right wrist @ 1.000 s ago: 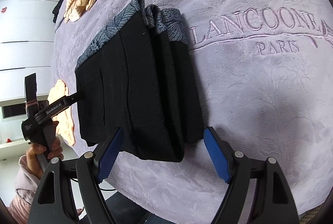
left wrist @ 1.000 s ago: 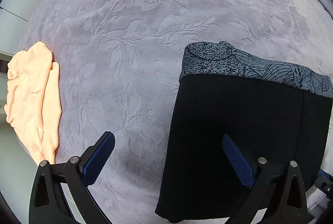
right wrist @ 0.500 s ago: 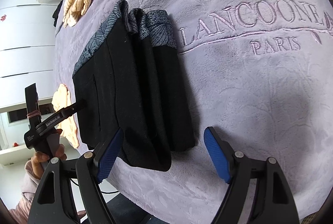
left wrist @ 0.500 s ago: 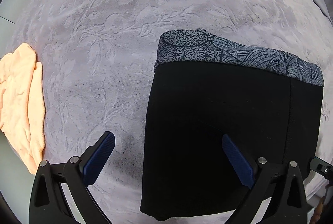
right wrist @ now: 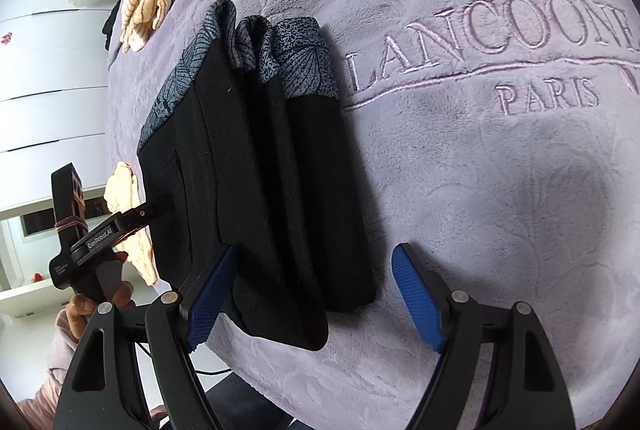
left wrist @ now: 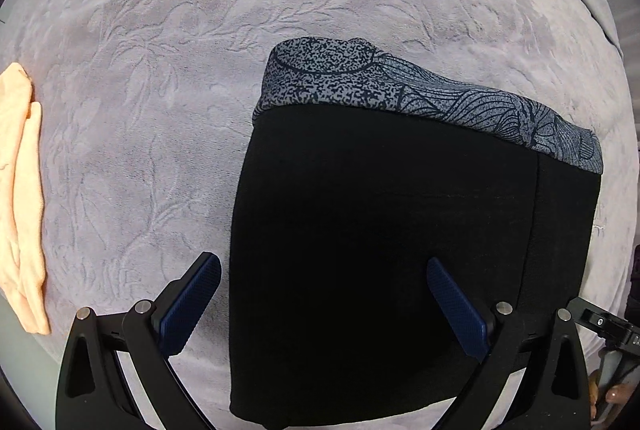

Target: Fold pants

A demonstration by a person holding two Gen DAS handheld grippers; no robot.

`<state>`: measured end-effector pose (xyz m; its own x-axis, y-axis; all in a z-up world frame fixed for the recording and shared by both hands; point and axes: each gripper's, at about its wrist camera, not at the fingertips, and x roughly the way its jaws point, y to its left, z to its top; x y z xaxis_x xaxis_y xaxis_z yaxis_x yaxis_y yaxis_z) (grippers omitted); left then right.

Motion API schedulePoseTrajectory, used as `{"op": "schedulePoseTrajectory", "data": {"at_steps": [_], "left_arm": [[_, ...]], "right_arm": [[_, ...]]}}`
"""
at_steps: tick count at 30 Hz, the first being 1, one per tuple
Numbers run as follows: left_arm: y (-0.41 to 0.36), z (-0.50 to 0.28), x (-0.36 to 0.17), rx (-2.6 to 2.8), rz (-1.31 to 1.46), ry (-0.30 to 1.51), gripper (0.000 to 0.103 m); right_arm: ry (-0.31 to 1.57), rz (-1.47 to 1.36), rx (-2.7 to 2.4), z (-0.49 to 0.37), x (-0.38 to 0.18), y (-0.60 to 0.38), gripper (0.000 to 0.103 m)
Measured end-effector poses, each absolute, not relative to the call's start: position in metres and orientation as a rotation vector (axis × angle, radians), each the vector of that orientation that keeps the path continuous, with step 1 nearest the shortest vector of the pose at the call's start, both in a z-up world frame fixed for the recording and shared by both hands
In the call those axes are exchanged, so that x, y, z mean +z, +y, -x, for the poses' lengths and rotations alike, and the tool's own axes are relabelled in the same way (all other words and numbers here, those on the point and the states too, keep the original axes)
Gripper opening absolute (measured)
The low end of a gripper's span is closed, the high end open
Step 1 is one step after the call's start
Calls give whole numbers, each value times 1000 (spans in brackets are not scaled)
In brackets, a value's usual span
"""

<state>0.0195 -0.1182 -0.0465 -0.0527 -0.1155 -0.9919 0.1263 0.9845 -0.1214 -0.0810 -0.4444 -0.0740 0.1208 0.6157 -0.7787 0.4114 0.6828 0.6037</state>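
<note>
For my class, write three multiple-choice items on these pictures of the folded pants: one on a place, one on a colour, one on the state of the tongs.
1. Where does the peach cloth lie in the left wrist view?
A. left of the black pants
B. on top of them
C. between the right tongs

2. What colour is the blanket with the LANCOONE PARIS lettering?
A. green
B. lilac
C. red

3. How do the left tongs stand?
A. shut on the pants
B. shut on the peach cloth
C. open, holding nothing

Answers:
1 A, the cloth lies at the left edge, apart from the pants.
2 B, the plush is pale purple.
3 C, both blue pads stand wide apart.
</note>
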Motion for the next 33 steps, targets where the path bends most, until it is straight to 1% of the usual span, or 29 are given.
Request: {"op": "schedulePoseTrajectory", "data": {"at_steps": [3, 10, 15, 19, 22, 25, 26, 27, 29, 32, 33], "left_arm": [[-120, -20, -51, -276, 28, 1646, 103], [-111, -27, -58, -402, 42, 1618, 103], [-127, -23, -66, -475, 31, 1599, 103], [-140, -25, -74, -476, 32, 1596, 103], [-135, -27, -81, -489, 104, 1627, 103], [-128, -26, -80, -485, 134, 1624, 102], [-129, -25, -76, -482, 133, 1605, 97], [-127, -24, -73, -486, 133, 1590, 93], [-128, -16, -62, -488, 123, 1556, 82], [-128, -9, -45, -495, 119, 1517, 71], [-122, -11, -41, -503, 120, 1504, 71]], "right_arm": [[1477, -900, 228, 78, -73, -445, 83], [1443, -897, 377, 61, -84, -442, 84], [1449, -982, 438, 45, -110, -438, 89], [1470, -961, 447, 36, -117, -429, 89], [1476, -977, 433, 37, -118, -430, 89], [1473, -993, 416, 40, -114, -430, 85], [1468, -1007, 417, 42, -113, -432, 82], [1459, -1028, 422, 45, -110, -435, 80], [1423, -1057, 454, 51, -102, -437, 77], [1389, -1078, 475, 62, -87, -434, 75], [1382, -1081, 476, 65, -83, -432, 75]]}}
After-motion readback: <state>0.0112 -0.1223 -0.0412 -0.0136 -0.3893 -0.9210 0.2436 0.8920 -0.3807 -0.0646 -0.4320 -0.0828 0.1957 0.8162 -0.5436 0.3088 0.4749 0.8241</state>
